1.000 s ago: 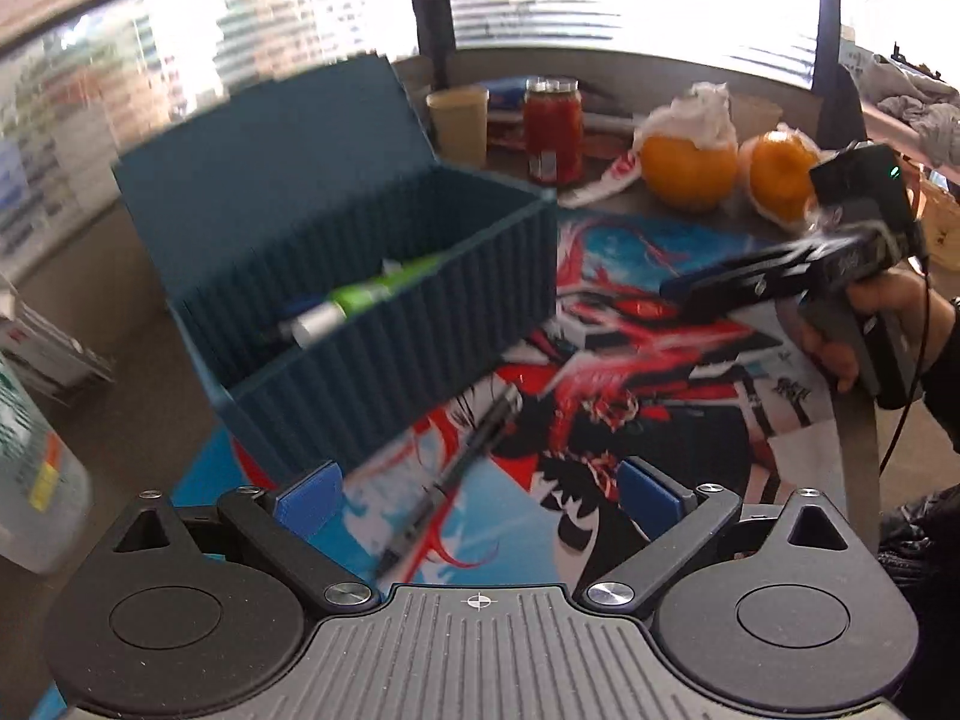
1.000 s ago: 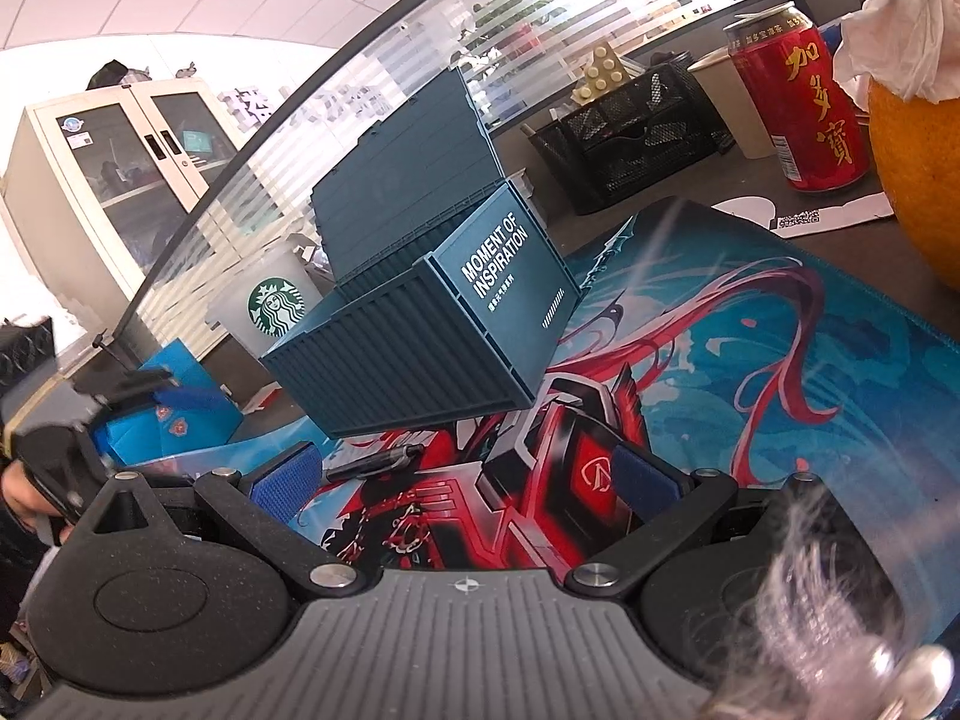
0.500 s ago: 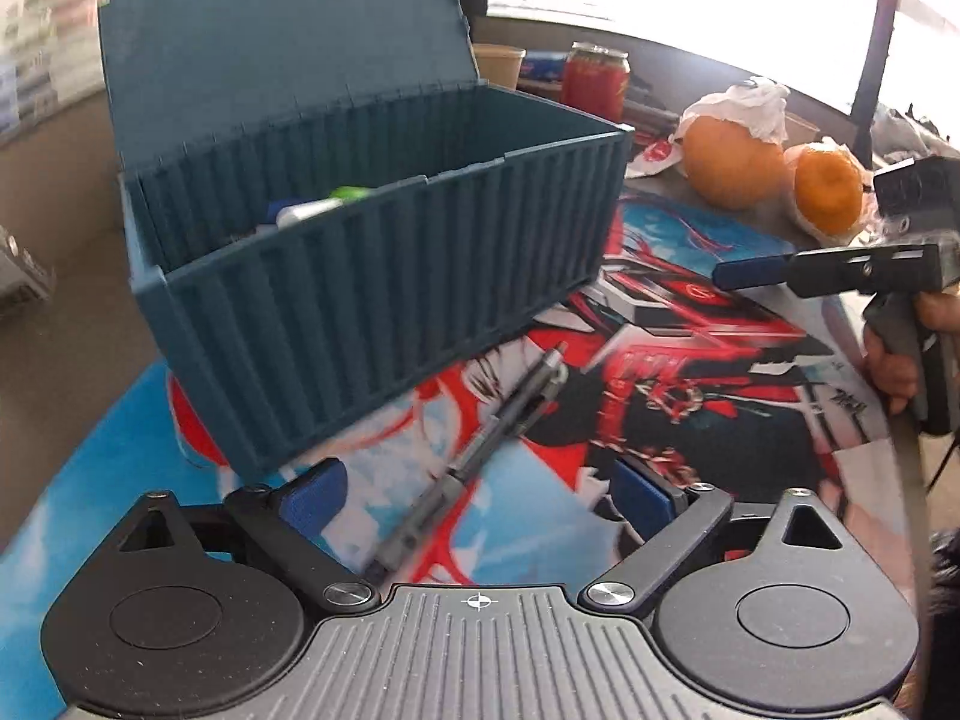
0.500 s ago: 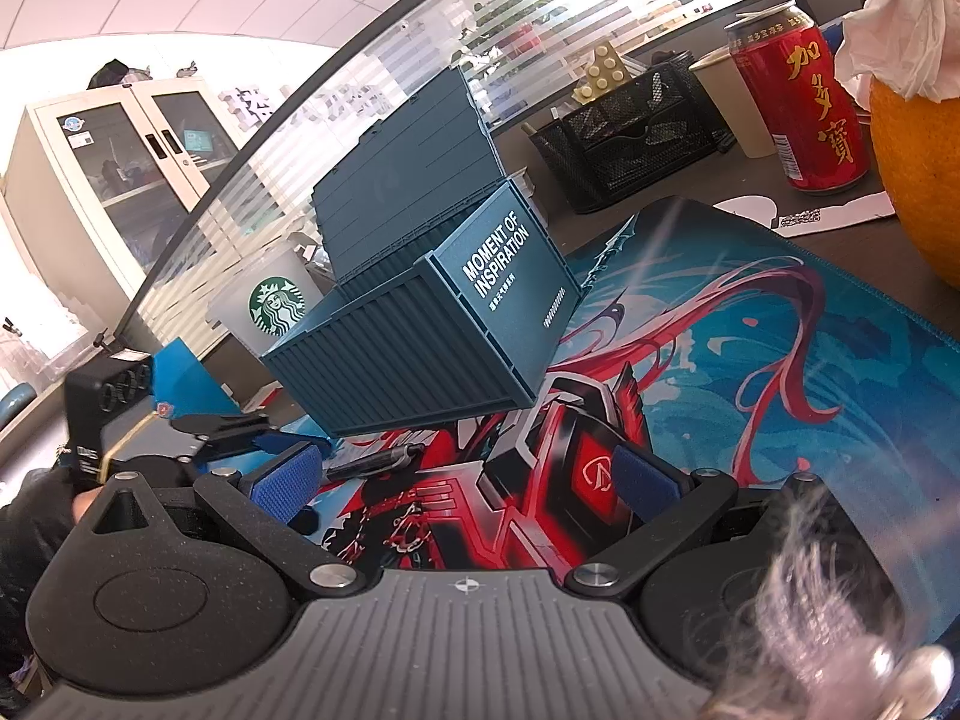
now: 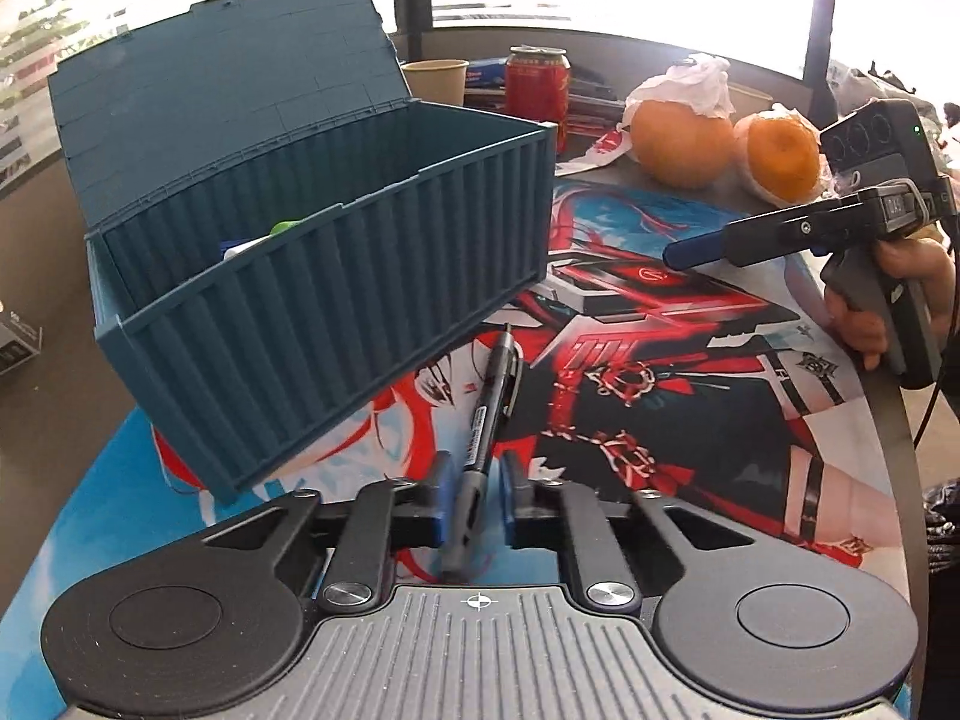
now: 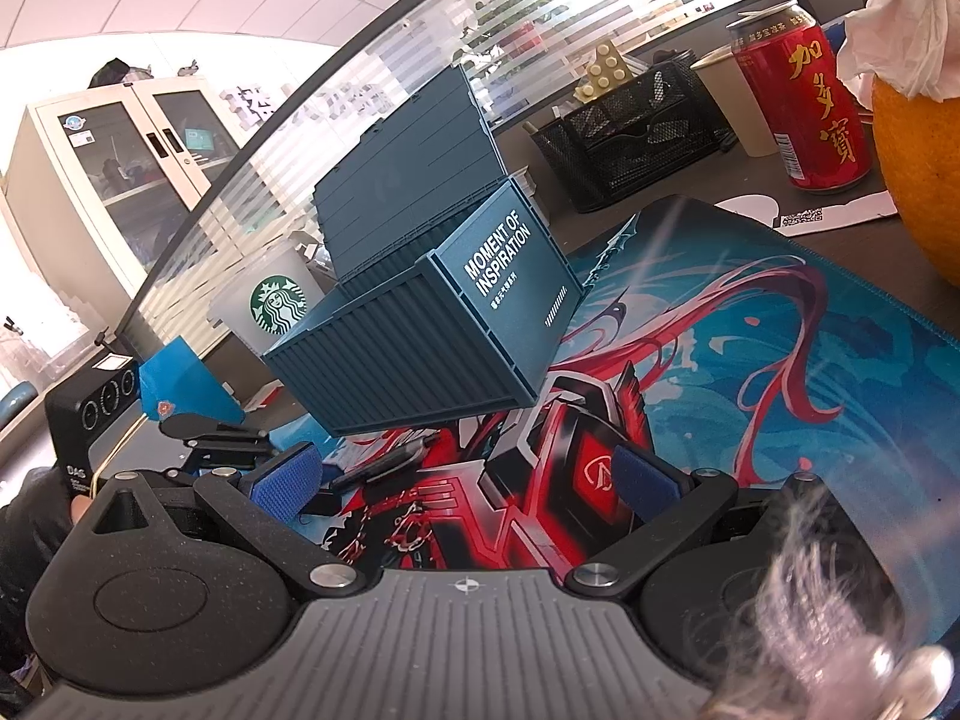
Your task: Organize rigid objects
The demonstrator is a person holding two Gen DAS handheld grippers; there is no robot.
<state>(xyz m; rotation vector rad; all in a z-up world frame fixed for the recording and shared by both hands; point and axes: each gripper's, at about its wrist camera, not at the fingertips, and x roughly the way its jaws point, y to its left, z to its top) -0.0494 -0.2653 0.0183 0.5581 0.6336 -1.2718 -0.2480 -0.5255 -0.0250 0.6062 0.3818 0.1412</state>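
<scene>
Closing just now, my left gripper (image 5: 475,487) has dropped closer and clamps the one black pen (image 5: 487,420) lying on the mat (image 5: 690,420) beside the open blue box (image 5: 336,312). Two oranges (image 5: 684,138) and one red can (image 5: 536,87) sit behind; my right gripper (image 6: 462,480) hangs spread, empty.

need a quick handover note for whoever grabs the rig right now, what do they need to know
Left tool: jaws have just closed on the black plastic pen, which lies on the printed mat.
Right tool: open, empty.
Dark teal ribbed container box: lid up, beside the pen, with a green-and-white marker inside.
Done: marker boxed, pen gripped.
Left: lift the pen into the box, probably close the lid.
</scene>
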